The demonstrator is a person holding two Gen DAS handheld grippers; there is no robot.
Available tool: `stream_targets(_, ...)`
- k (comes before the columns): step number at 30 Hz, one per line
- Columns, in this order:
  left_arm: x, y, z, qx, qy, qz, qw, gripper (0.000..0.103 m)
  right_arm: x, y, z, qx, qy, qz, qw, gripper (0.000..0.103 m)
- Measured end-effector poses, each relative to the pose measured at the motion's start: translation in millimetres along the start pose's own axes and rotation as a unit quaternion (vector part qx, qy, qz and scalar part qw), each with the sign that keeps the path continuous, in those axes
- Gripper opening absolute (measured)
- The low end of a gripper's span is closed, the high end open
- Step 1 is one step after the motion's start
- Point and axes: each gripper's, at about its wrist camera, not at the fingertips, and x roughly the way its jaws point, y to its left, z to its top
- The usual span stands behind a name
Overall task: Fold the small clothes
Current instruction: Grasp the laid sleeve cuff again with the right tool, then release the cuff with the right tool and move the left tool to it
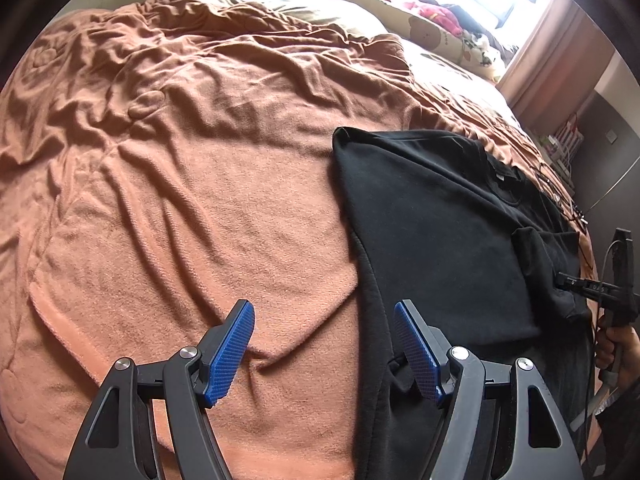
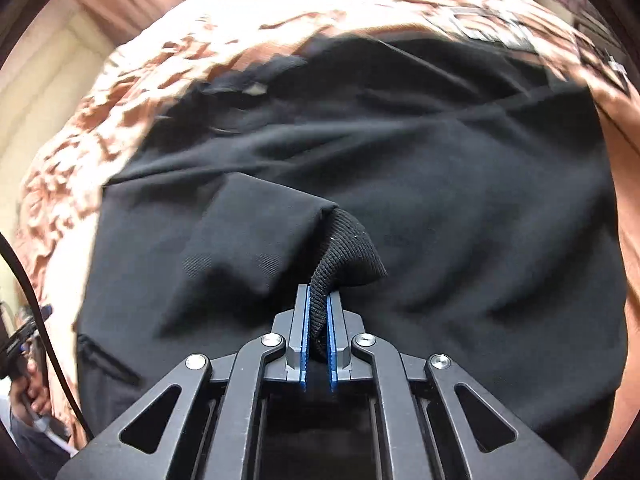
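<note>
Rumpled brown blanket (image 1: 192,184) covers the bed where the black sweatshirt (image 1: 440,232) lies barely folded (one sleeve crossing in), right gripper (image 2: 319,320) jaws clenched on its ribbed cuff (image 2: 348,248), left gripper (image 1: 324,344) jaws released.

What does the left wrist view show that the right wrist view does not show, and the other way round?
Only the left wrist view shows the open left claw above the bed, with nothing between its blue pads, the wide wrinkled part of the orange blanket, and the pillows and plush toys near the bright window.

Only the right wrist view shows the right claw closed on the ribbed cuff of the sleeve, lifted over the body of the garment.

Both views show the black sweatshirt lying on the orange blanket.
</note>
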Motion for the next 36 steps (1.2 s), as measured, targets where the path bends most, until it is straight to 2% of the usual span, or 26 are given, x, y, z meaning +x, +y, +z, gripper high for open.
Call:
stream_targets(6,-4.6,6.4,-0.9,-0.004,-0.002,-0.004,1.0,0.074,-23.1,44.4,-2.2,-0.035,-0.018,0.04,0.998,0.004)
stream_targets(11,-10.0,9.1,0.4,-0.007,-0.005,-0.007,0.9999,0.074,-21.9,77.4,-6.9,-0.065,-0.023,0.085,0.994,0.007)
stream_targets(12,-10.8,9.0,0.9,-0.007,-0.005,-0.007,0.9999,0.074,-19.0,83.0,-6.0,-0.07,-0.022,0.102,0.992,0.012)
stream_targets(14,-12.8,8.0,1.8,-0.005,-0.004,-0.009,0.9999,0.074,-21.2,93.2,-9.3,-0.083,-0.029,0.116,0.989,0.04)
stream_targets(15,-14.2,6.6,2.2,-0.004,-0.005,-0.008,0.9999,0.074,-20.0,89.7,-8.6,-0.086,-0.036,0.116,0.989,0.065)
stream_targets(16,-15.3,5.4,2.6,-0.002,-0.005,-0.009,0.9999,0.074,-22.3,88.3,-10.3,-0.089,-0.045,0.113,0.989,0.07)
stream_targets(19,-16.4,-0.8,4.4,0.003,-0.006,-0.011,0.9999,0.074,-23.0,75.9,-10.3,-0.083,-0.047,0.107,0.99,0.07)
stream_targets(30,4.6,-48.1,13.9,0.023,0.004,-0.038,0.999,0.074,-67.0,-11.2,-29.3,-0.033,-0.071,0.033,0.996,0.07)
stream_targets(36,27.2,-82.3,20.3,0.046,0.019,-0.049,0.9976,0.074,-109.6,-58.1,-45.1,0.001,-0.085,-0.008,0.996,0.07)
